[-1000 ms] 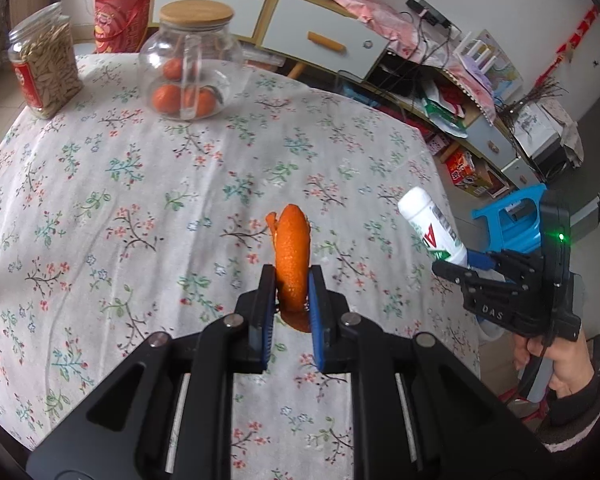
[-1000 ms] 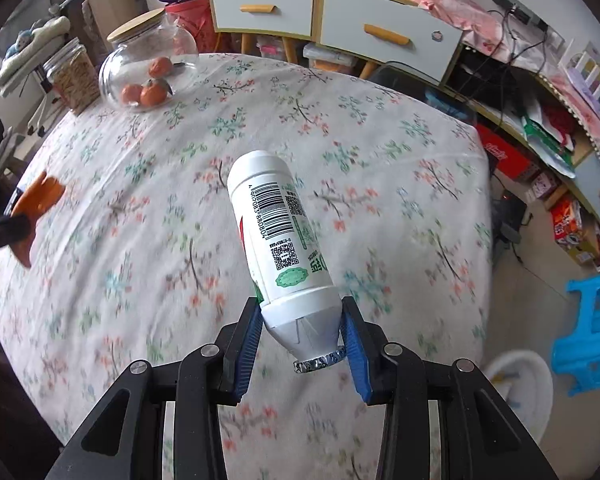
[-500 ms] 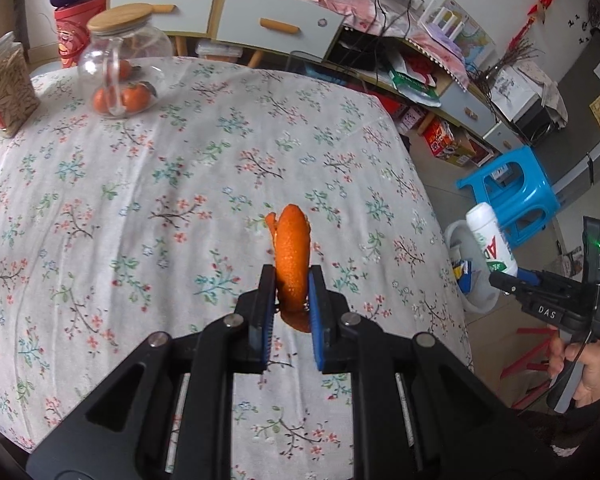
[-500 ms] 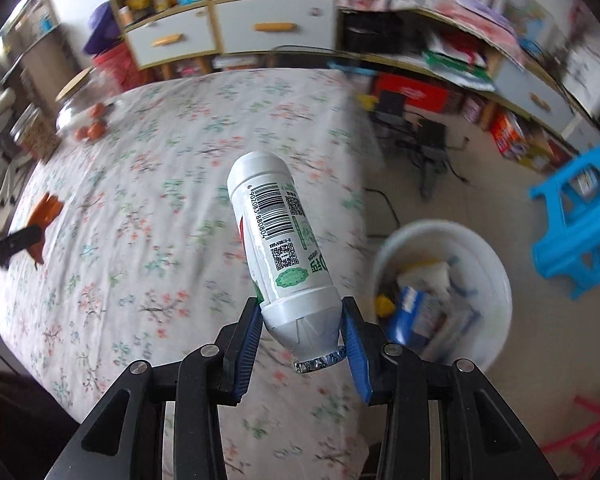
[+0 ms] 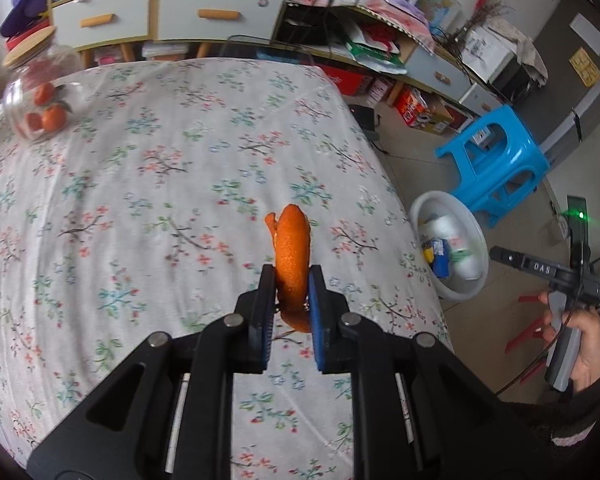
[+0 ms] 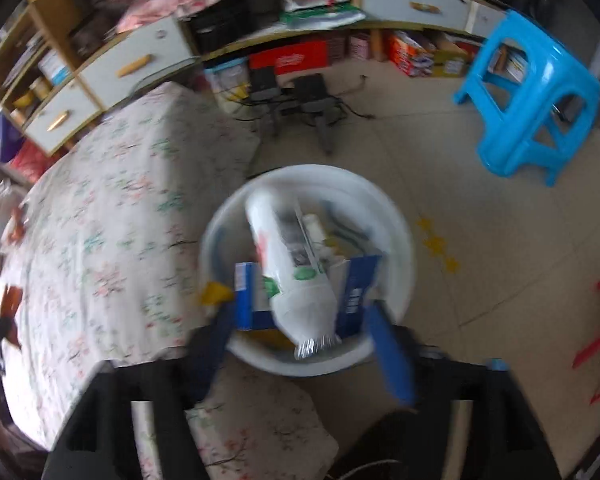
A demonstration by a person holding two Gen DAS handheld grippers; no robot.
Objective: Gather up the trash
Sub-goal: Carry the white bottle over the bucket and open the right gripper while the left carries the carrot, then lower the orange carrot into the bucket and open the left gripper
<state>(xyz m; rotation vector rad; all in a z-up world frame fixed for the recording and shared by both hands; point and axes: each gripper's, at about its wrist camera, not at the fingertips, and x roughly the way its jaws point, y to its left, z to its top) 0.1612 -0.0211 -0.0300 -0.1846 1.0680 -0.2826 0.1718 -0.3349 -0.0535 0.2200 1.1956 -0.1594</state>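
My left gripper [image 5: 291, 292] is shut on an orange peel [image 5: 291, 256] and holds it upright above the floral tablecloth [image 5: 140, 184]. My right gripper [image 6: 300, 328] is open, right above a white trash bin [image 6: 392, 216] on the floor. A white plastic bottle [image 6: 288, 264] is loose between the spread blue pads, over the bin, blurred by motion. The bin also shows in the left wrist view [image 5: 432, 204], to the right of the table, holding trash. The right gripper's body [image 5: 540, 268] shows there, beyond the bin.
A glass jar of oranges [image 5: 40, 100] stands at the table's far left. A blue plastic stool [image 5: 496, 160] stands on the tiled floor behind the bin. Cabinets with drawers [image 5: 180, 8] and cluttered shelves line the back wall.
The right gripper swung from over the table to above the bin and opened, letting go of the bottle. The left gripper keeps the peel and moved toward the table's right edge.
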